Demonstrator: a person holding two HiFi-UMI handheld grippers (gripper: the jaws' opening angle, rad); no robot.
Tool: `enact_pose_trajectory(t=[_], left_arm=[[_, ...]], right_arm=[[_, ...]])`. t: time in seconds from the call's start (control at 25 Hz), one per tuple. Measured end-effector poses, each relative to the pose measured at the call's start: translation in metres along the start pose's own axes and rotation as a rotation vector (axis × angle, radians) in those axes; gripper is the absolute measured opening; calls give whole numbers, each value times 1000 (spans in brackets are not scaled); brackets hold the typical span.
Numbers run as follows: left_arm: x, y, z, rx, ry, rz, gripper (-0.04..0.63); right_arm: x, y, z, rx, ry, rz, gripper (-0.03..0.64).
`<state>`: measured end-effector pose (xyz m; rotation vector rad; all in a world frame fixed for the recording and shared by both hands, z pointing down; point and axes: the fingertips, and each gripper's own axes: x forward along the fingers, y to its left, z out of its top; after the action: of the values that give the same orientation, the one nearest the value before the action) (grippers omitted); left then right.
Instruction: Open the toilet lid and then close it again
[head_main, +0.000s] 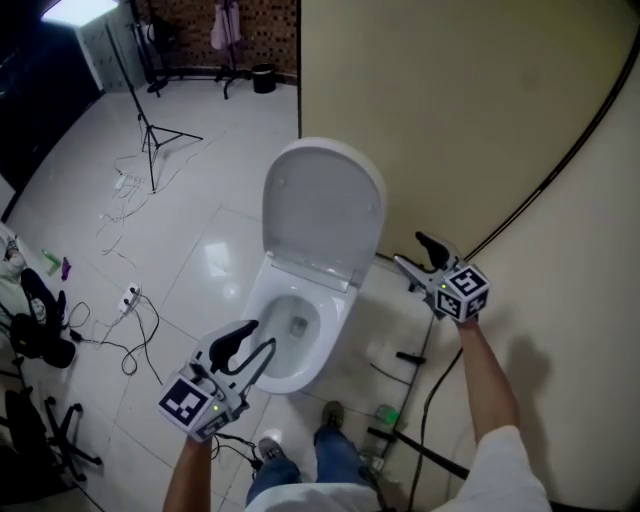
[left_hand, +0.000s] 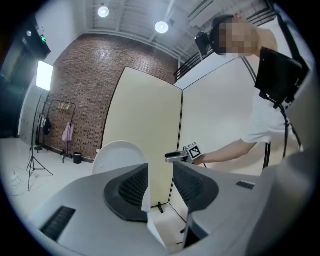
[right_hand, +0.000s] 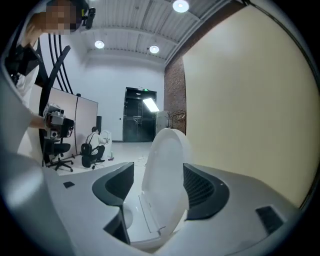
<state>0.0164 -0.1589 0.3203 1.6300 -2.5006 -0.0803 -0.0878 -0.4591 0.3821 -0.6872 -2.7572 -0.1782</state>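
The white toilet stands against a beige partition wall (head_main: 450, 90). Its lid (head_main: 325, 205) is raised upright over the open bowl (head_main: 290, 335). My left gripper (head_main: 255, 337) hovers at the bowl's front left rim, jaws nearly together with nothing between them, touching nothing. My right gripper (head_main: 410, 250) is to the right of the lid's hinge, apart from it, jaws open and empty. The left gripper view shows my left gripper (left_hand: 161, 172), the lid (left_hand: 117, 152) and the right gripper (left_hand: 172, 157) beyond. From my right gripper (right_hand: 157, 172), the lid (right_hand: 167, 150) appears edge-on past the jaws.
A light stand (head_main: 150, 130) and loose cables (head_main: 120, 215) with a power strip (head_main: 130, 297) lie on the tiled floor to the left. Black bags (head_main: 40, 325) sit at the far left. A black cable (head_main: 560, 160) runs along the wall. My shoes (head_main: 333, 412) are at the bowl's front.
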Motion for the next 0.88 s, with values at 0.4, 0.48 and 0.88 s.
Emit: enact_pose_trajectory(t=[0.4,0.48,0.88], left_arm=[[51,10,-25,15,25,-32,150],[54,8,-33,2,36,-23,150],[31,13,-48,-22,56,38,150]], right_arm=[[115,-83,-5,161,-16,165,368],[119,-90,-4,170,-18,206,367],[123,-69,-7,45,93,287,216]])
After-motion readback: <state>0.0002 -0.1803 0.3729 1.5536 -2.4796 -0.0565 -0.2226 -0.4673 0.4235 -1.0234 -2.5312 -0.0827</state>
